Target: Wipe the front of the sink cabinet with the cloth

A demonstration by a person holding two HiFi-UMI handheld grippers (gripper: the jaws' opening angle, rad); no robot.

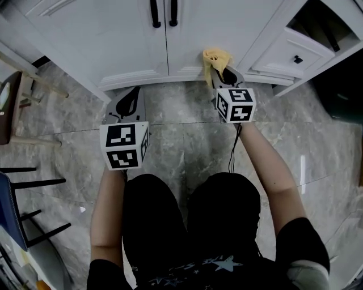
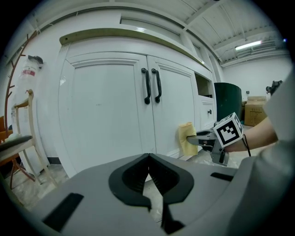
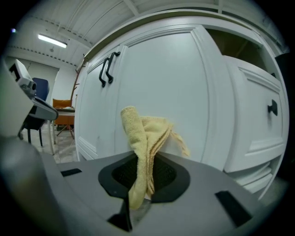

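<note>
The white sink cabinet [image 1: 170, 51] has two doors with black handles [image 1: 163, 12]. A folded yellow cloth [image 1: 215, 61] is pinched in my right gripper [image 1: 226, 76], which is shut on it; the cloth presses against the bottom of the right door [image 3: 156, 101]. In the right gripper view the cloth [image 3: 140, 143] stands up between the jaws. My left gripper [image 1: 129, 101] hovers over the floor in front of the left door [image 2: 106, 110], shut and holding nothing. The left gripper view shows the cloth [image 2: 187, 138] and the right gripper [image 2: 207, 138] at the right.
A drawer [image 1: 290, 54] with a black knob sits right of the doors, with an open recess above it. Wooden furniture legs [image 1: 34, 79] and a chair [image 1: 17, 209] stand at the left. The floor [image 1: 187, 130] is grey marble tile. The person's knees are below the grippers.
</note>
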